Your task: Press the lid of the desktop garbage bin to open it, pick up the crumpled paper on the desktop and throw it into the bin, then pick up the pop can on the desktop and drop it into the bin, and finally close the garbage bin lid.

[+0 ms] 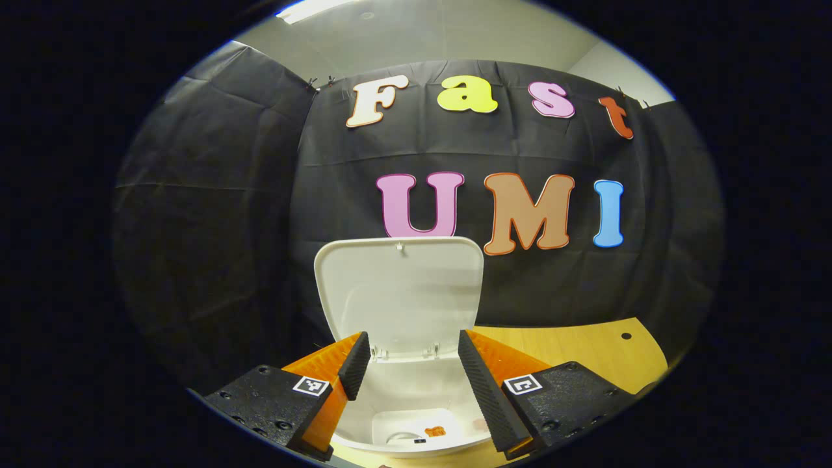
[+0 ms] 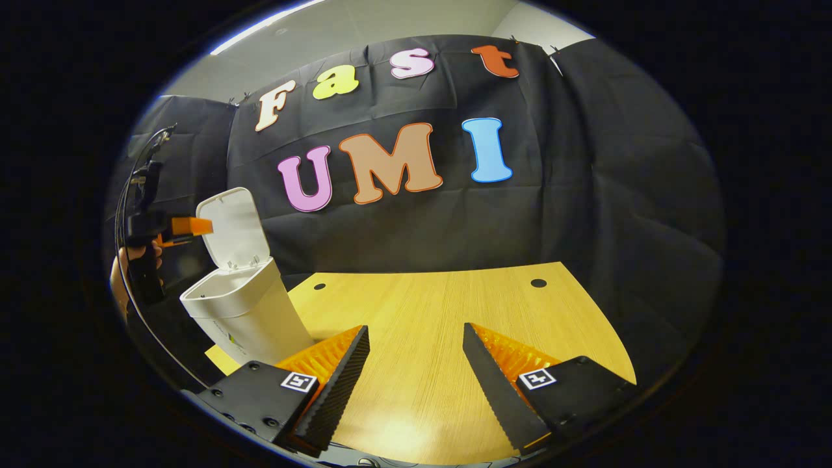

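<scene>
Fingers on the left gripper (image 1: 409, 383) spread wide, holding nothing, poised right over the mouth of the white plastic desktop bin (image 1: 416, 422). Right gripper (image 2: 413, 383) fingers equally wide, empty, hovering over bare light wood tabletop (image 2: 448, 305).

Bin interior: something small and orange at the bottom, too small to identify. Hinged white lid (image 1: 400, 292) stands upright behind the opening, so the opening step looks done.

From the right gripper view, bin sits at the tabletop's left edge, left gripper held above it by a hand (image 2: 123, 276).

Lid judgement: light, stiff, slick plastic. Push down near the top free edge rather than pinching; bin looks light enough to slide, so press gently.
</scene>
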Demonstrator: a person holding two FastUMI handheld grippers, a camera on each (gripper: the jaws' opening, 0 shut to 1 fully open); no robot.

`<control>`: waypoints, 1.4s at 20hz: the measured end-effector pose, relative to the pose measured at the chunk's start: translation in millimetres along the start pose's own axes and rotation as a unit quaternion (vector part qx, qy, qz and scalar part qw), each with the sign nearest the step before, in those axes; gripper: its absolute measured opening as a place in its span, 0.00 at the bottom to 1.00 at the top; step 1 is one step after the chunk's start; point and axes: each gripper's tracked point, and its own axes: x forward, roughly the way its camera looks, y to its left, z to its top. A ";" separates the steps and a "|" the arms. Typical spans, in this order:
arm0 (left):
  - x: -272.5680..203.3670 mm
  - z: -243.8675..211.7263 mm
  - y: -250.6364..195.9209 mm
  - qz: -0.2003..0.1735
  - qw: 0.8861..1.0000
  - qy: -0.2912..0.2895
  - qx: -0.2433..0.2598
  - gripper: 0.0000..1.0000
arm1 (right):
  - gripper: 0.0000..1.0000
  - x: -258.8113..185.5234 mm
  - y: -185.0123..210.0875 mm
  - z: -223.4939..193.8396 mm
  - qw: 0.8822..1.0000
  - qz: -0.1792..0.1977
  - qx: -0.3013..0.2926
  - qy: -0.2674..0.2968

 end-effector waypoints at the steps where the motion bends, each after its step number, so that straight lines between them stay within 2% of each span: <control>1: 1.6 9.6 0.6 -0.002 1.000 -0.004 -0.001 0.82 | 0.96 1.5 0.9 1.0 1.000 0.003 0.001 -0.001; 4: 8.9 40.2 4.3 -0.002 1.000 -0.017 0.001 0.82 | 0.97 0.8 0.4 1.5 1.000 0.009 -0.002 -0.003; 7: 18.2 70.8 11.3 0.010 0.999 -0.032 0.017 0.88 | 0.97 2.0 -3.8 0.7 1.000 0.007 -0.014 0.001; 9: 27.9 86.7 9.9 0.002 0.999 -0.039 0.012 0.88 | 0.97 1.5 -4.1 2.4 1.000 0.009 -0.017 0.001; 12: 46.7 109.7 26.4 0.027 0.998 -0.060 0.011 0.89 | 0.96 0.8 -7.1 2.0 1.000 0.008 -0.014 0.000; 16: 73.0 112.1 35.8 0.044 0.998 -0.046 0.007 0.90 | 0.97 -1.7 -17.3 1.2 1.000 -0.003 -0.008 -0.002; 21: 95.3 92.0 38.0 0.050 0.999 -0.012 0.008 0.89 | 0.97 -8.5 -31.6 7.0 1.000 -0.019 0.011 -0.013; 24: 93.4 69.1 38.0 0.050 0.999 0.008 -0.017 0.89 | 0.96 -10.6 -32.3 8.3 0.999 -0.023 0.017 -0.019; 26: 85.9 70.9 40.5 0.056 0.998 -0.012 0.000 0.92 | 0.97 -12.1 -33.1 3.1 0.999 -0.027 0.009 -0.016; 27: 80.2 68.7 37.6 0.053 0.999 -0.011 0.003 0.88 | 0.96 -12.6 -32.7 1.3 1.000 -0.028 0.006 -0.013; 28: 74.5 69.1 35.8 0.049 0.999 -0.018 0.004 0.92 | 0.96 -13.5 -31.2 -2.1 1.000 -0.027 0.005 -0.010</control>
